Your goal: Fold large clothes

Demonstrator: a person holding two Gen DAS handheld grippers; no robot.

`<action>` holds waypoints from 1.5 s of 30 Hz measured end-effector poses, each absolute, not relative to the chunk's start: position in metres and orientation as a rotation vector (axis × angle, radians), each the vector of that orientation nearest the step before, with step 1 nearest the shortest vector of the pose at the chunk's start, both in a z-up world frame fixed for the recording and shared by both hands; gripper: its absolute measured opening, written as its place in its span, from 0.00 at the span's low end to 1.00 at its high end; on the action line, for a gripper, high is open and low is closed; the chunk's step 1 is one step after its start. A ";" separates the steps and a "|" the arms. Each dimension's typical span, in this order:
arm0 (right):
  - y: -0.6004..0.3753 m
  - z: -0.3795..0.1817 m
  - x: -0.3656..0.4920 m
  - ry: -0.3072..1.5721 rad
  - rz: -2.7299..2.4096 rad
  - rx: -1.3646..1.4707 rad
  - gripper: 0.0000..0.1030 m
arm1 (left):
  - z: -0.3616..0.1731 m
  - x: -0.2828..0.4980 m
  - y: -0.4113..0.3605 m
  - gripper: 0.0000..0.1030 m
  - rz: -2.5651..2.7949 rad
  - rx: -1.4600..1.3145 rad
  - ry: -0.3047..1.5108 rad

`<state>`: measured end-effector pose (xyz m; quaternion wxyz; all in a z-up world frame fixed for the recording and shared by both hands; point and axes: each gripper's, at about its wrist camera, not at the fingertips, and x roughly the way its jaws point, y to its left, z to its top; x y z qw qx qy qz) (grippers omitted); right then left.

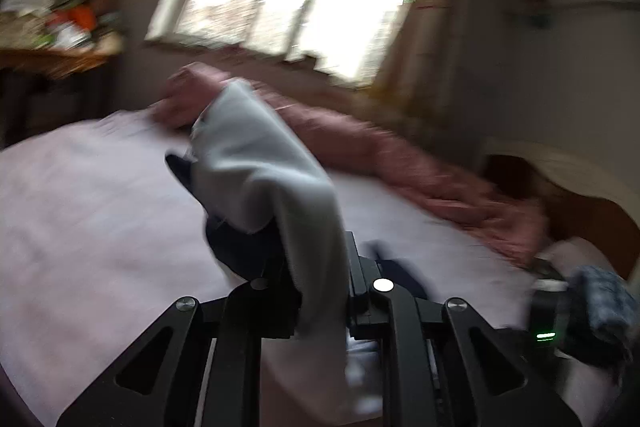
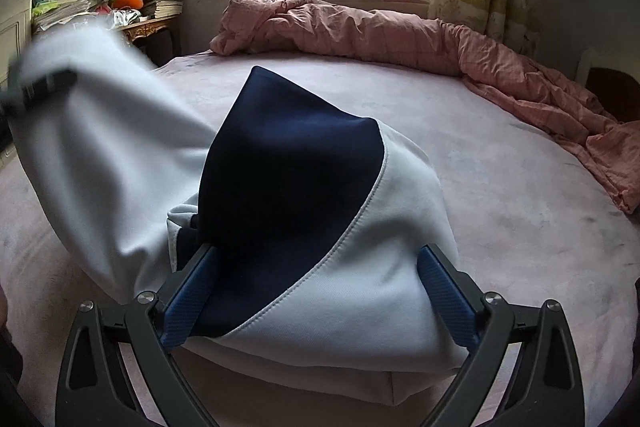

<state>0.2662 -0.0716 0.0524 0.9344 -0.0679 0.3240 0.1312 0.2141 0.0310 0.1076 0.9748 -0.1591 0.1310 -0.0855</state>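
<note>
The garment (image 2: 304, 227), pale grey with a navy panel, is lying bunched on the pink bed sheet (image 2: 500, 187), its long axis running from the low right up to the upper left, where one pale end is being held in the air. The left gripper (image 1: 320, 291) is pinching that pale cloth, its jaws nearly together on the fabric, though blur is making the pads hard to read. The right gripper (image 2: 320, 291) is standing with jaws wide apart, its blue pads (image 2: 448, 295) flanking the bundle; whether they are pressing it I cannot tell. Only the right view is showing the crumpled pink quilt (image 2: 400, 35) sharply; only the left view is showing a checked sleeve (image 1: 600, 303).
</note>
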 end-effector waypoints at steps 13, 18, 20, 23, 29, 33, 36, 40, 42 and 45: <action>-0.262 0.105 0.242 0.435 -0.206 0.421 0.96 | 0.081 0.258 -0.077 0.13 -0.605 -0.186 0.450; -0.251 0.109 0.241 0.417 -0.150 0.390 0.96 | 0.036 0.262 -0.104 0.12 -0.608 -0.079 0.590; -0.237 0.112 0.242 0.397 -0.082 0.347 0.96 | 0.041 0.262 -0.097 0.12 -0.624 -0.105 0.596; -0.220 0.112 0.243 0.380 0.078 0.329 0.96 | 0.038 0.266 -0.090 0.13 -0.638 -0.140 0.602; -0.197 0.112 0.238 0.360 0.228 0.309 0.96 | 0.045 0.251 -0.103 0.30 -0.649 -0.117 0.566; -0.201 0.109 0.238 0.354 0.252 0.353 0.95 | 0.062 0.223 -0.093 0.65 -0.686 -0.146 0.454; -0.203 0.110 0.230 0.325 0.184 0.328 0.88 | 0.073 0.209 -0.079 0.74 -0.693 -0.180 0.363; -0.208 0.115 0.224 0.280 0.164 0.331 0.77 | 0.082 0.206 -0.040 0.91 -0.510 -0.291 0.248; -0.204 0.117 0.223 0.279 0.266 0.351 0.68 | 0.084 0.211 -0.017 0.91 -0.424 -0.369 0.245; -0.184 0.116 0.225 0.308 0.400 0.303 0.60 | 0.083 0.220 0.013 0.91 -0.300 -0.421 0.268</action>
